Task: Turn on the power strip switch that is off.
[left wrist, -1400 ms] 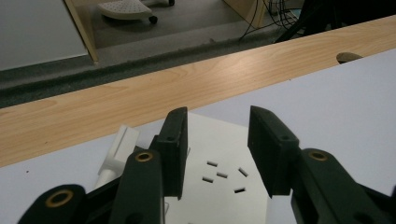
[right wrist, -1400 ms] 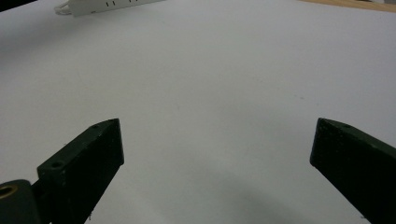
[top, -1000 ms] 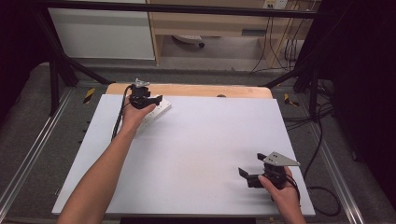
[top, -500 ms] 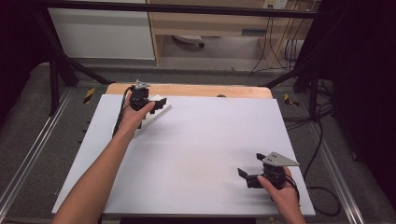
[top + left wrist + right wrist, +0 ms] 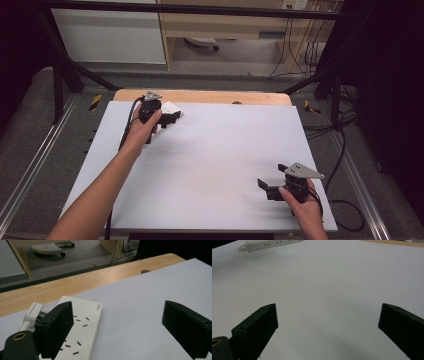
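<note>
Strip (image 5: 169, 114) lies at the far left of the table (image 5: 215, 165), just short of the bare wooden edge (image 5: 210, 96). It is a flat white plastic power strip, long and rectangular with rounded corners, its top marked by rows of short dark slots. A white plug (image 5: 32, 313) with metal prongs sits at its left end in the left gripper view. The left gripper (image 5: 117, 322) hovers over it with jaws spread wide: one black jaw stands over the strip's near part, the other is well off to the right above bare table, so most of the strip is beside that jaw, not squarely between the two. Whether the jaw touches the strip cannot be told. The table is smooth, matte and pale grey-white. The right gripper (image 5: 270, 187) is at the near right, well apart from the strip, jaws likewise spread, gripping nothing.
</note>
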Tool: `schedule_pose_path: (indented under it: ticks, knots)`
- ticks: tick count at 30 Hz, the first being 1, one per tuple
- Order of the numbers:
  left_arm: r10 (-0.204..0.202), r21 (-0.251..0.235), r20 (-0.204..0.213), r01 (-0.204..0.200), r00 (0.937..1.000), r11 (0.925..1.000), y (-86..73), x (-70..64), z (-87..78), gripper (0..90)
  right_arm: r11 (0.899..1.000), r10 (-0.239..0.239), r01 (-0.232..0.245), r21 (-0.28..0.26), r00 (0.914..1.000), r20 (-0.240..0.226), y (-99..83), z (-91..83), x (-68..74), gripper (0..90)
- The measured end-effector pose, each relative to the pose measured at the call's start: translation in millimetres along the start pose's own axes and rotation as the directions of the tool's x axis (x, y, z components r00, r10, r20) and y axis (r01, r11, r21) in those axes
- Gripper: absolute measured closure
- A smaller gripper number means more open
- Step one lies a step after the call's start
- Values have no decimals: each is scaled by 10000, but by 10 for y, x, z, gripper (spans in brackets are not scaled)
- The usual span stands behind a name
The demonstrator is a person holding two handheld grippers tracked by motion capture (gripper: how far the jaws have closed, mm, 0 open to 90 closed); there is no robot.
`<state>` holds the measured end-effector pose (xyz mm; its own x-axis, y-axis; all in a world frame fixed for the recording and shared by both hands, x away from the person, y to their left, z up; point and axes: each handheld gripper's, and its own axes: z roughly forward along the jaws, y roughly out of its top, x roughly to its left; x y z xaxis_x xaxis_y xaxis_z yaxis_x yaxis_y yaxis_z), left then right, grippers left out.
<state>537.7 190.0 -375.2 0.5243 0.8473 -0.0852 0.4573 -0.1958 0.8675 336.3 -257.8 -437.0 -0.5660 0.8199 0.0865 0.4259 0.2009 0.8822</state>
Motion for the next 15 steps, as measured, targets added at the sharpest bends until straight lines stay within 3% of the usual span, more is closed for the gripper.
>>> schedule_pose_path:
  ticks: [3, 15]
  knots:
    - [159, -143, 83, -158, 9998, 9998, -8, -57, -109, 101, 10000, -4, 4, 23, 10000, -34, 3, 10, 1, 30]
    - [111, -460, 513, -87, 9986, 9989, -191, -328, -564, 98, 9994, -343, 346, 84, 9989, -334, 28, 47, 62, 30]
